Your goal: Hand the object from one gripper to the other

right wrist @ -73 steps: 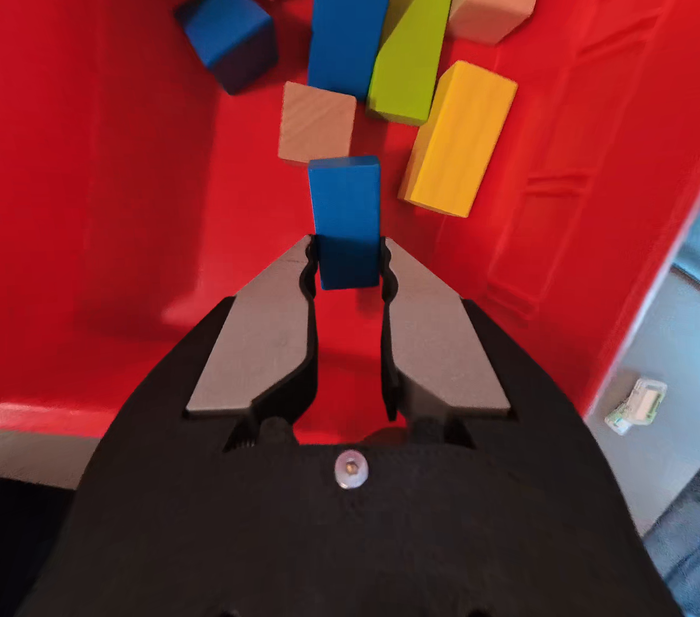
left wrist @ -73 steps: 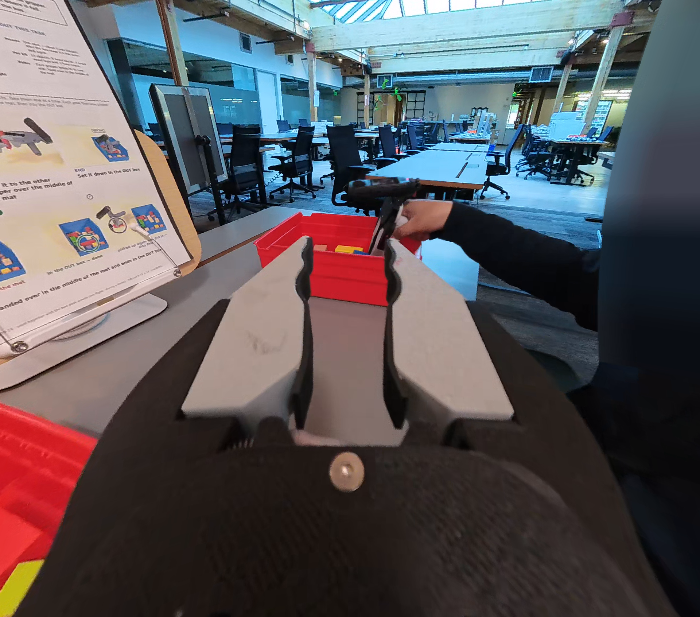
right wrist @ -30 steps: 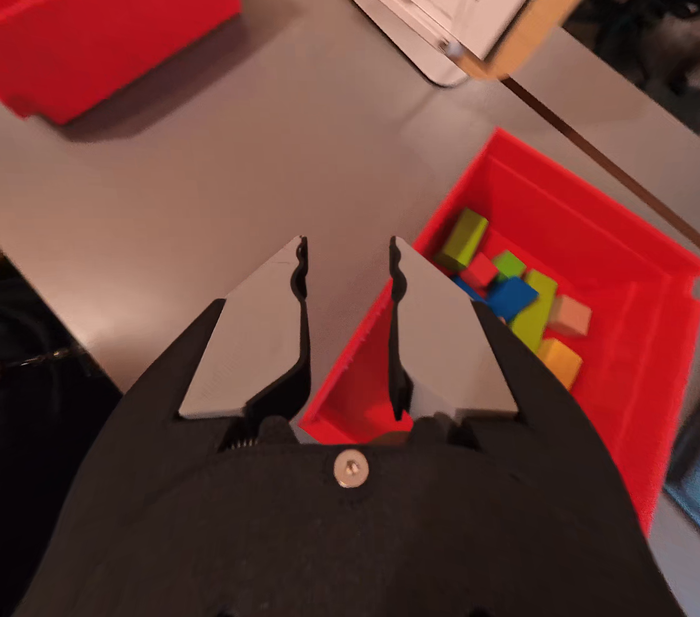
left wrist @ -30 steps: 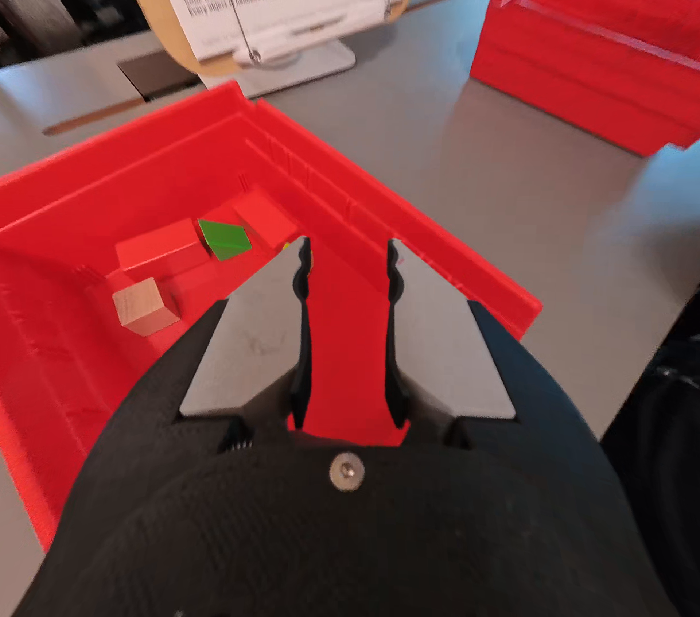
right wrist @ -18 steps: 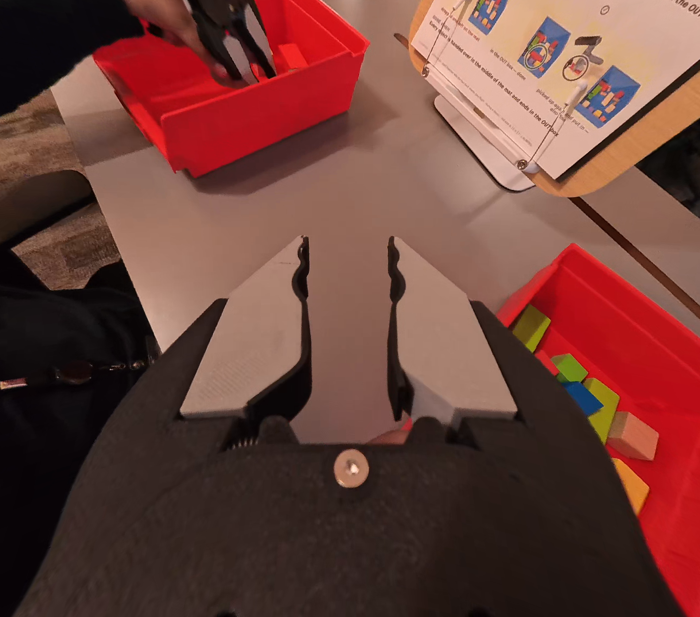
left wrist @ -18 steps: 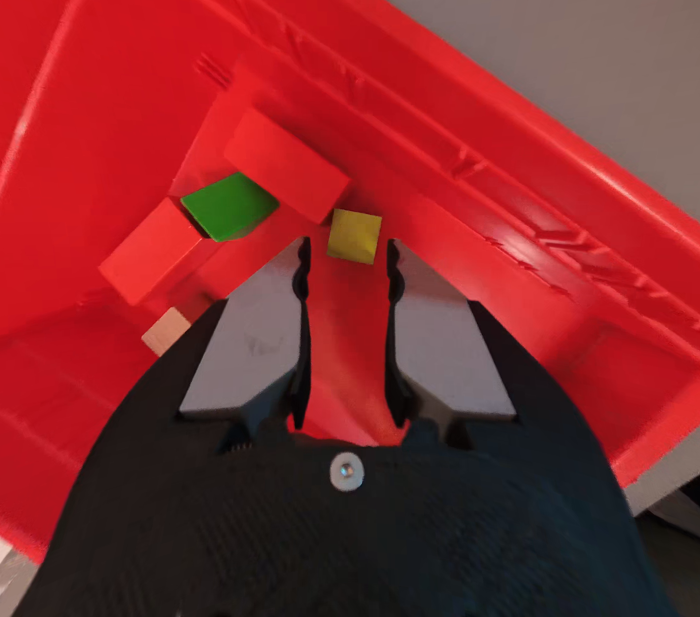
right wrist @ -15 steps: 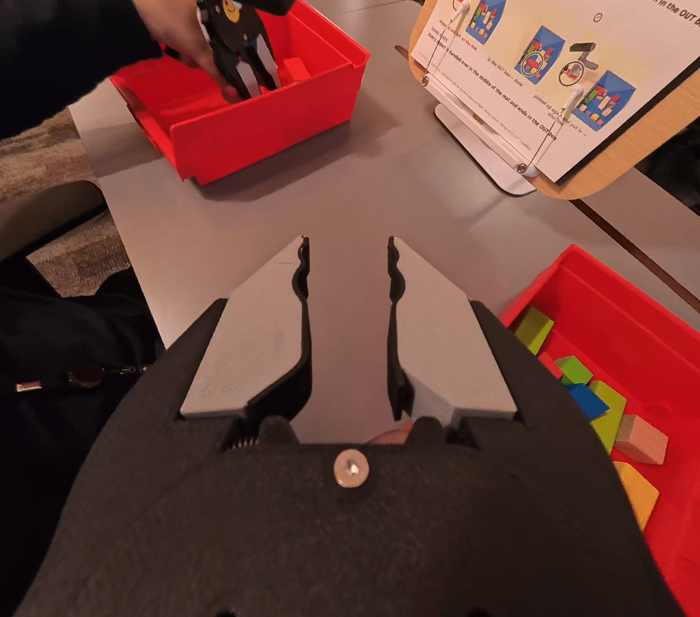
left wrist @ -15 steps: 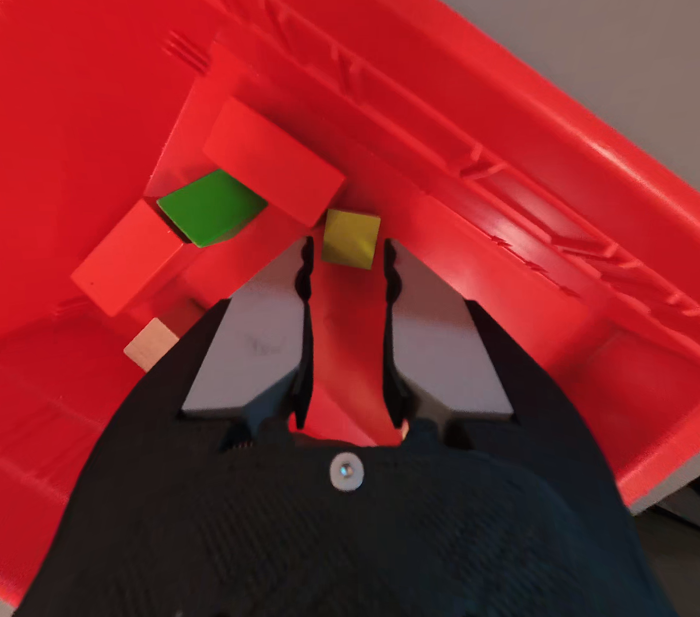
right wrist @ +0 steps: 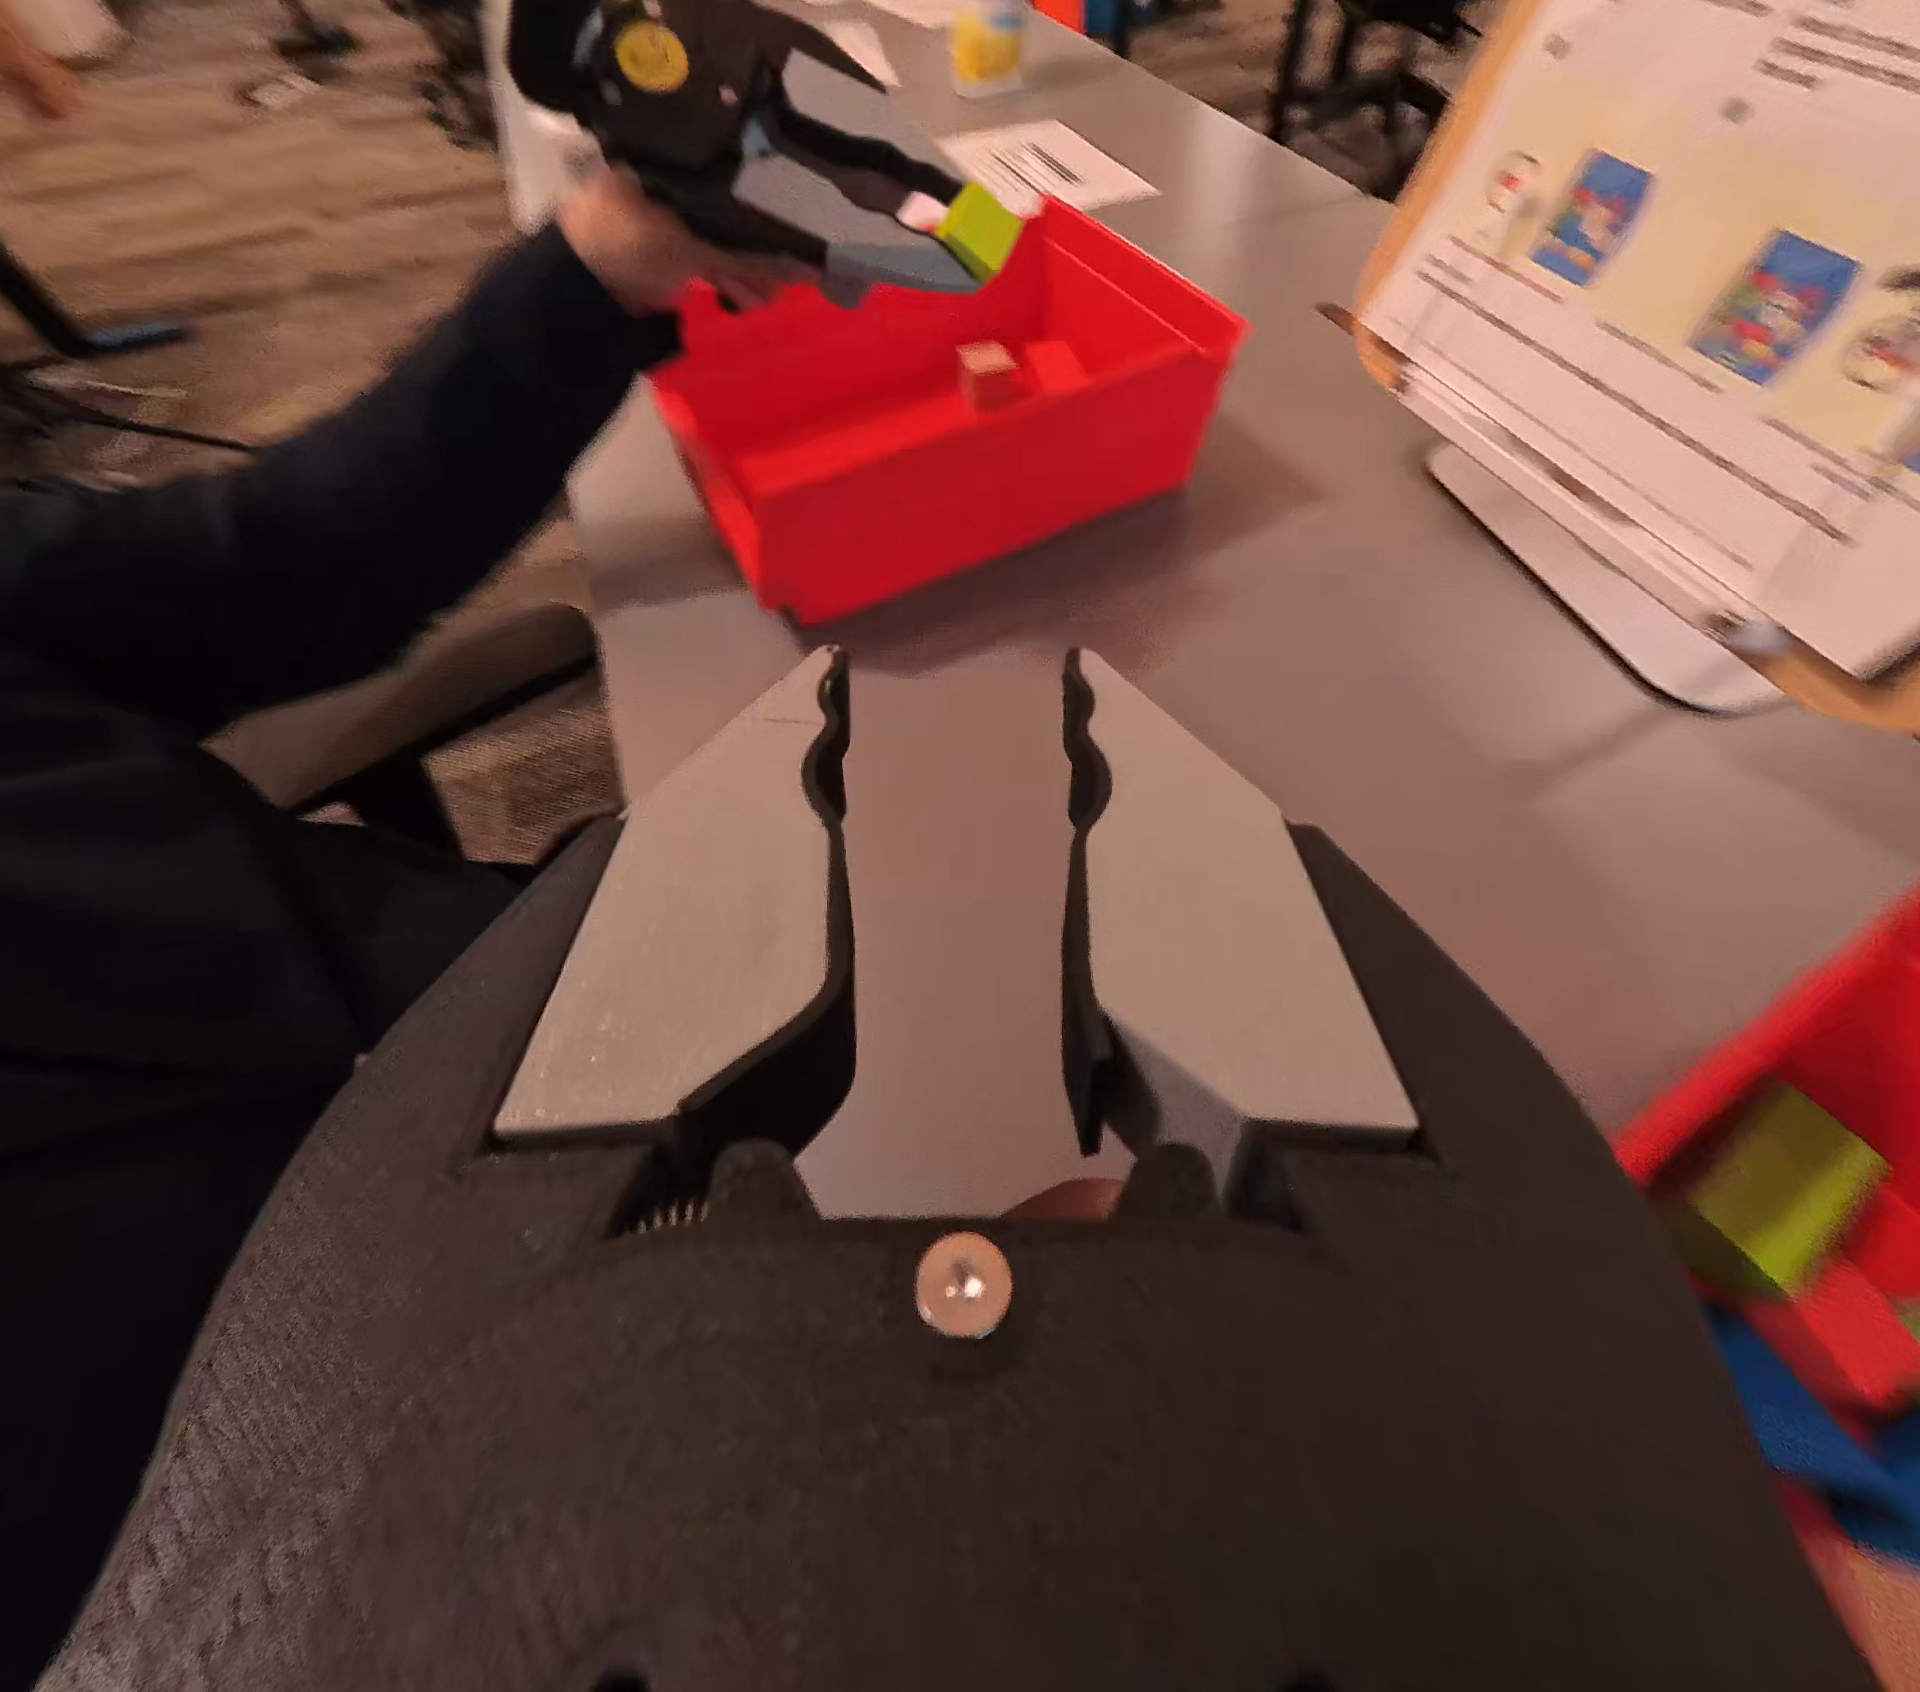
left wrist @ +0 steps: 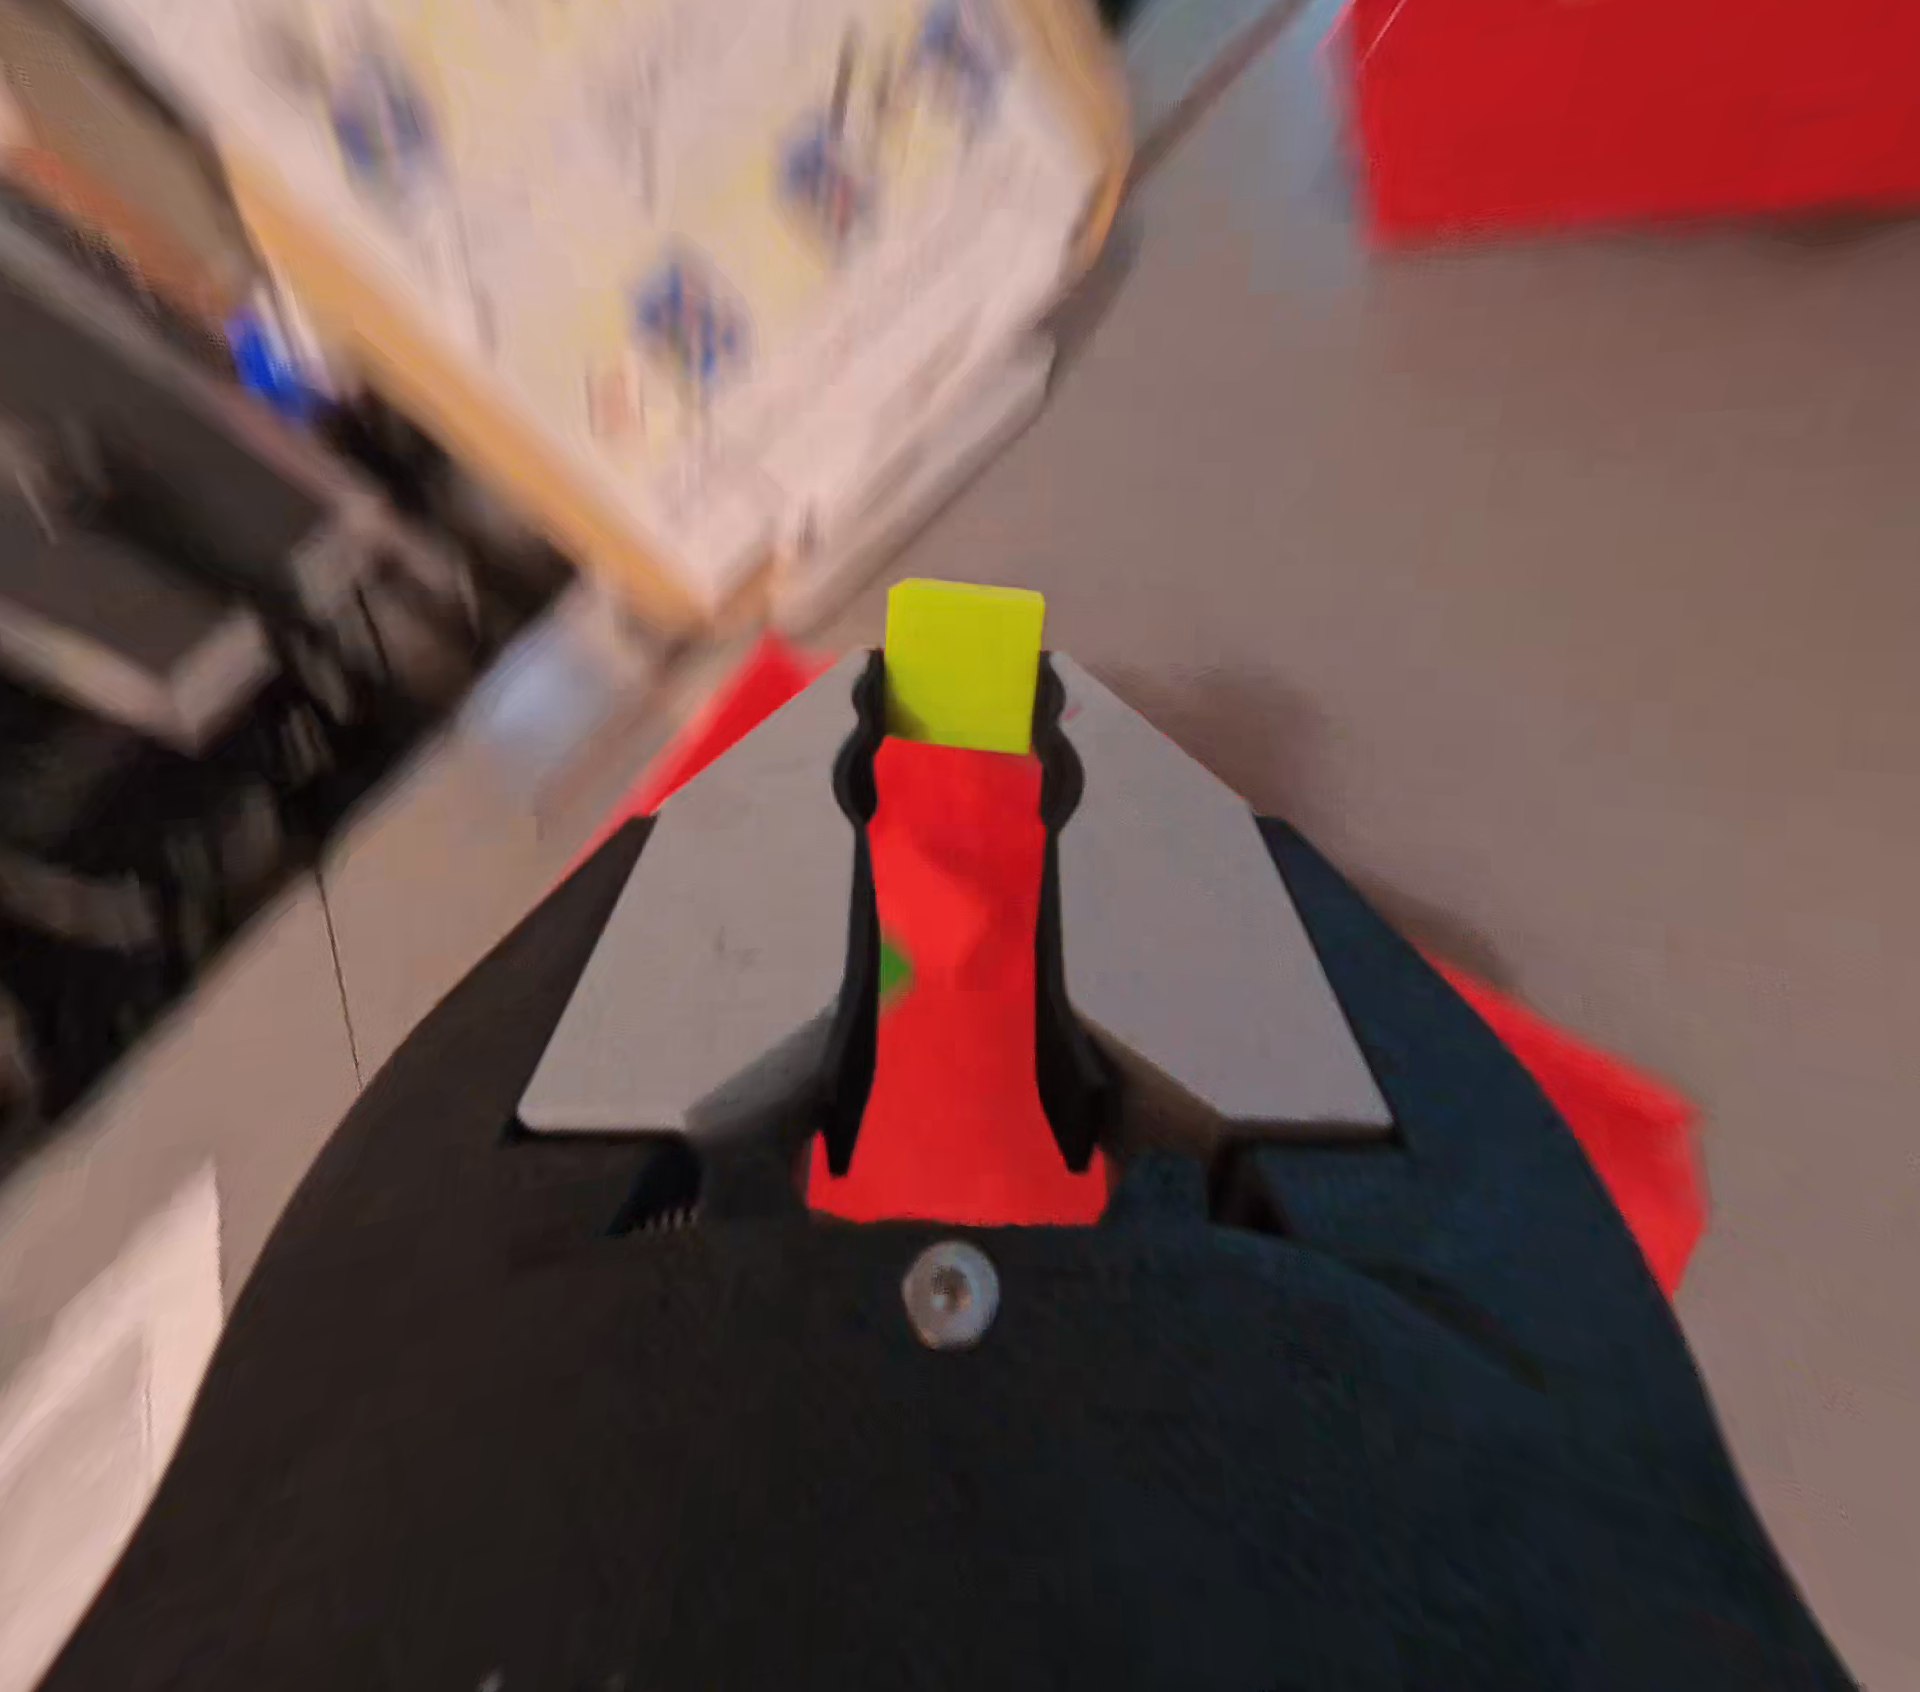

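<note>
Two grippers are in play, and I am taking the left wrist view first: my left gripper (left wrist: 961,686) is pinching a yellow block (left wrist: 963,666) at the very tips of its fingers, with about half the block sticking out past them. Below it I am seeing a red bin (left wrist: 961,967) through the gap, and beyond it a blurred instruction board (left wrist: 665,167) and a second red bin (left wrist: 1662,42) across the grey table (left wrist: 1507,551). The block is looking like a small, flat-faced, bright yellow-green piece with clean edges, so it should be sitting firmly between flat pads. In the right wrist view, my right gripper (right wrist: 948,666) is standing spread and empty, hovering over the table, while the left gripper (right wrist: 961,255) is holding the block (right wrist: 980,231) up in the air above the far bin (right wrist: 935,479), well apart from me. A bin with coloured blocks (right wrist: 1787,1227) is lying at my lower right. I am judging that the pickup is done and the carry toward the handover is under way; next I am needing to bring the two grippers together and close the right one on the block's free end before the left lets go.
</note>
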`<state>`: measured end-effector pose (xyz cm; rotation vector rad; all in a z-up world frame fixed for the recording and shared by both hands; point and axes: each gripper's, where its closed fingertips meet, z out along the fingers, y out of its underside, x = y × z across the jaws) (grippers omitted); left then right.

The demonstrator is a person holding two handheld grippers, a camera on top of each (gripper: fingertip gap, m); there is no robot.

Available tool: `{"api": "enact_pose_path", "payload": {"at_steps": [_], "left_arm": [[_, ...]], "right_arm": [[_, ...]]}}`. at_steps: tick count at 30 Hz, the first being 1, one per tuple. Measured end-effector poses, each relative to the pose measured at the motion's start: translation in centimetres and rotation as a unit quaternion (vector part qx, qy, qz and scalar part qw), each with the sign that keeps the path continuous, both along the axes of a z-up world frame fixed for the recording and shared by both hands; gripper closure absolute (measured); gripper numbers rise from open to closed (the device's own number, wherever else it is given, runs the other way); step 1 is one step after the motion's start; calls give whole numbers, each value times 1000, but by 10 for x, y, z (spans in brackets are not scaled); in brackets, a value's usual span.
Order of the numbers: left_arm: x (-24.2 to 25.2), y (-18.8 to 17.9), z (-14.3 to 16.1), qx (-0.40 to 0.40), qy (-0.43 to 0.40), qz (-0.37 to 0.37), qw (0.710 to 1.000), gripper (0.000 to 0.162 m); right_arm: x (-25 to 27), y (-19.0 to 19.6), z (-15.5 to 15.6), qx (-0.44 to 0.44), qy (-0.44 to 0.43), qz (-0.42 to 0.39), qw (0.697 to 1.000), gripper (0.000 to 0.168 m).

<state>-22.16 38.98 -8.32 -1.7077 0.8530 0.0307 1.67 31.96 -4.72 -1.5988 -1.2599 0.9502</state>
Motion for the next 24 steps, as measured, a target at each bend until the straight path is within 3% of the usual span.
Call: {"api": "enact_pose_path", "payload": {"at_steps": [1, 3, 4, 8, 13, 20, 22, 24], "left_arm": [[29, -22, 27, 98, -1, -63, 993, 136], [88, -93, 66, 338, 31, -196, 920, 136], [102, -110, 75, 387, 35, -194, 901, 136], [152, -155, 69, 417, 20, -256, 872, 136], [181, -175, 64, 425, 18, -297, 855, 136], [187, -172, 55, 419, 39, -298, 857, 136], [187, -171, 54, 419, 39, -299, 857, 136], [187, -170, 54, 416, 42, -297, 858, 136]], "right_arm": [[-8, -10, 4, -11, 17, 30, 999, 129], [-22, -32, 9, -46, 46, 100, 993, 128], [-27, -44, 13, -74, 64, 138, 986, 127], [-41, -79, 25, -177, 121, 249, 945, 126], [-55, -103, 22, -222, 123, 311, 916, 123], [-66, -119, 16, -234, 112, 339, 904, 126], [-71, -115, 13, -224, 110, 324, 913, 141], [-71, -113, 12, -222, 112, 323, 913, 142]]}}
